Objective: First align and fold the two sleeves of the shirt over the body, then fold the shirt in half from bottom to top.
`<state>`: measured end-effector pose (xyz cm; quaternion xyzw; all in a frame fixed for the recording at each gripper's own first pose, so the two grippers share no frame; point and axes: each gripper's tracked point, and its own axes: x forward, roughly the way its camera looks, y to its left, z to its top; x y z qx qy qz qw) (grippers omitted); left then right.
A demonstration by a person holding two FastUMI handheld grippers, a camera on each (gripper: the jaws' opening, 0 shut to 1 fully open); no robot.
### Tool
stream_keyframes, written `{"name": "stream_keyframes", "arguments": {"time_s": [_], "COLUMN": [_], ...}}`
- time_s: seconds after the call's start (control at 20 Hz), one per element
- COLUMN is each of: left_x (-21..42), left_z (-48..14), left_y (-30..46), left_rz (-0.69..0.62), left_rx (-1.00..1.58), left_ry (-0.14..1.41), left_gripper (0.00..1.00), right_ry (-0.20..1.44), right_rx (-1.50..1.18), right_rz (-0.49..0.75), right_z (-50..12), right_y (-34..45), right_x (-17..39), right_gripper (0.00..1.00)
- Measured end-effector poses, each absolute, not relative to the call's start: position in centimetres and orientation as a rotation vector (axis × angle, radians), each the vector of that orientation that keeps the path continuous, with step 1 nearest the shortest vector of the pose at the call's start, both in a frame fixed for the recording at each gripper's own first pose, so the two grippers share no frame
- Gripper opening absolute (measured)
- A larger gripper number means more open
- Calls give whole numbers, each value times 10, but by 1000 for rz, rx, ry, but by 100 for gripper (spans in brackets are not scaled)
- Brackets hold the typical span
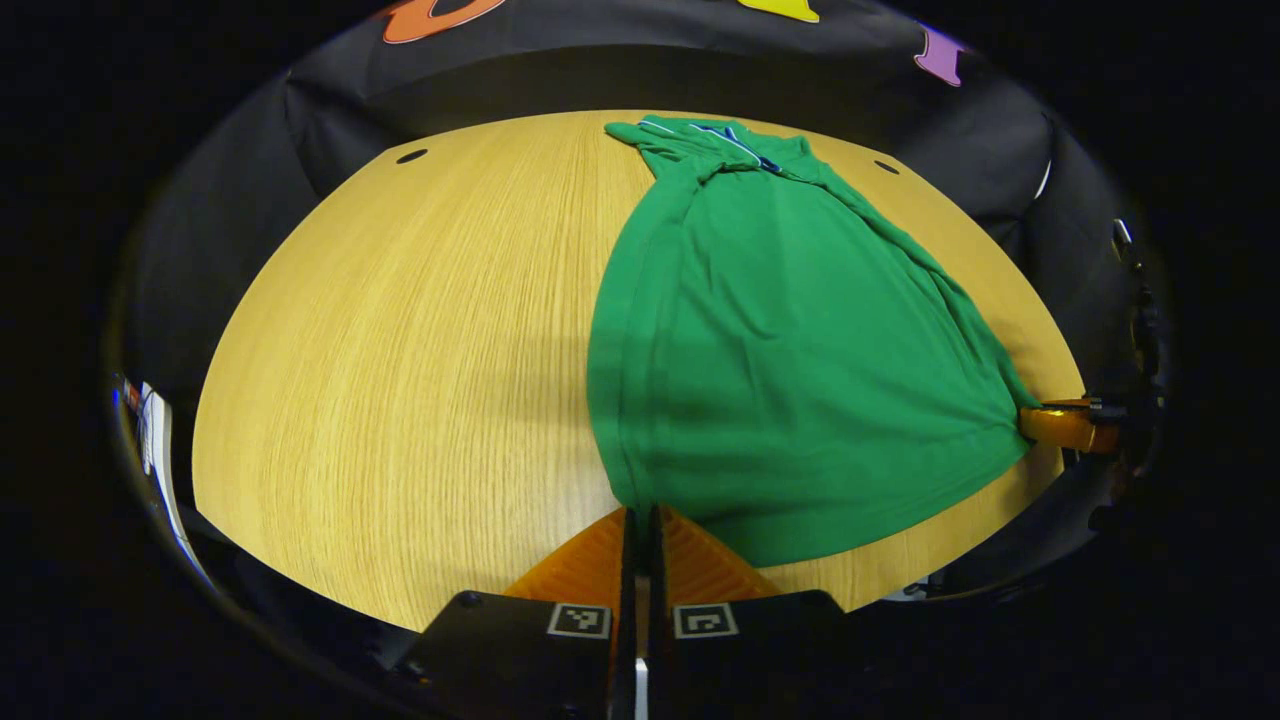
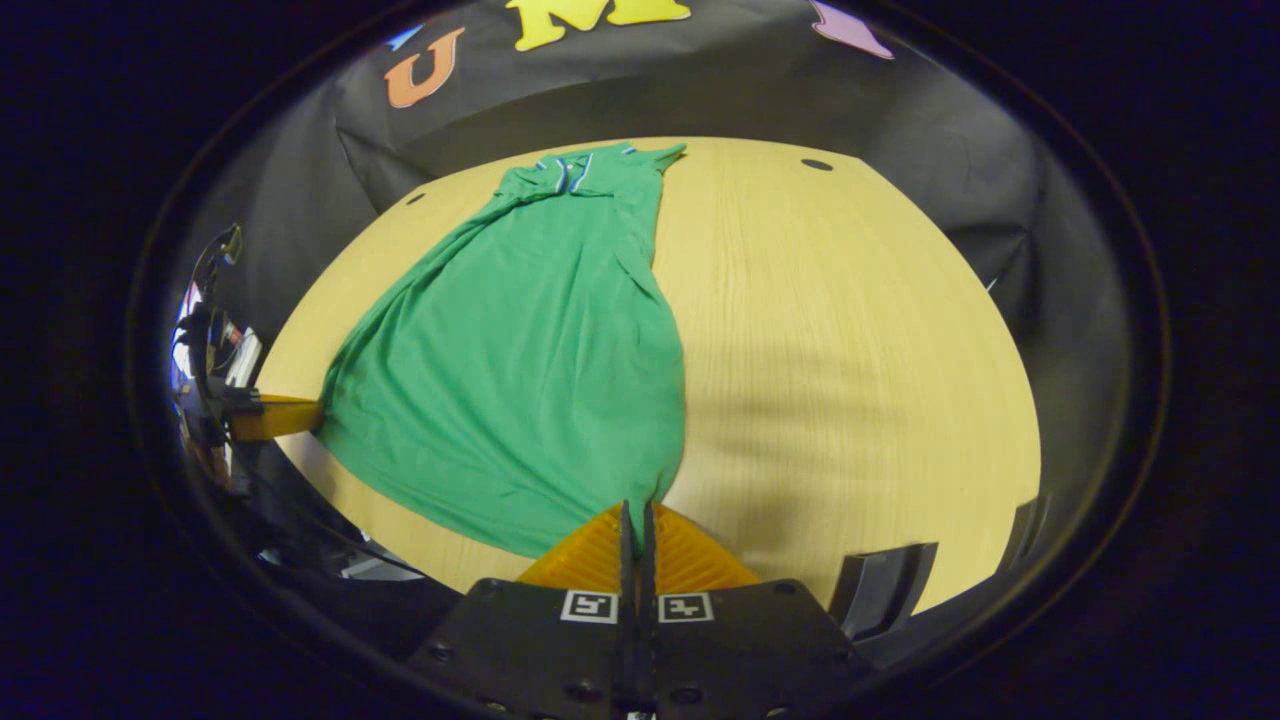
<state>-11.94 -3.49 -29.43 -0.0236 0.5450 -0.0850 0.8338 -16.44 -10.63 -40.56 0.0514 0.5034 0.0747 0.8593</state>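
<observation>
A green shirt (image 1: 790,360) of soft, finely knit cloth lay on a round-looking table (image 1: 400,380) of pale wood with a straight, close grain. The cloth was smooth over the body and gathered into folds at the far end, where the collar (image 1: 735,145) with its thin white and blue trim sat bunched near the table's far edge. The shirt tapered from that narrow far end to a broad, curved hem at the near edge, drawn taut between the two grippers. Two small dark holes (image 1: 411,156) showed in the tabletop at the far side.

In the left gripper view, the left gripper (image 1: 642,515) sat low at the near edge, its fingers pressed together on the shirt's near left corner. The right gripper (image 1: 1060,420) was off to the right, meeting the hem's other corner.

In the right gripper view, the right gripper (image 2: 636,510) lay level with the table, its ribbed, wedge-shaped fingers clamped on the hem corner, with the shirt (image 2: 520,350) stretching away to the left and far side. The left gripper (image 2: 280,415) met the cloth at the far left.
</observation>
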Motion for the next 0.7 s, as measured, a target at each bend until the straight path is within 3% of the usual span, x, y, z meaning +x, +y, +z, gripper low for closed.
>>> {"name": "stream_keyframes", "arguments": {"time_s": [0.4,0.5,0.7], "left_x": [-45,-56,-19], "left_z": [-188,-207,-142], "left_y": [-57,-50,-60], "left_rz": [-292,-318,-360], "left_rx": [-89,-93,-84], "left_ry": [1099,1067,996], "left_gripper": [7,7,7], "right_ry": [984,961,901], "right_rx": [148,159,166], "right_rz": [149,146,141], "right_z": [-364,-350,-322], "right_y": [-113,-115,-115], "right_x": [-151,-144,-125], "right_gripper": [0,0,0]}}
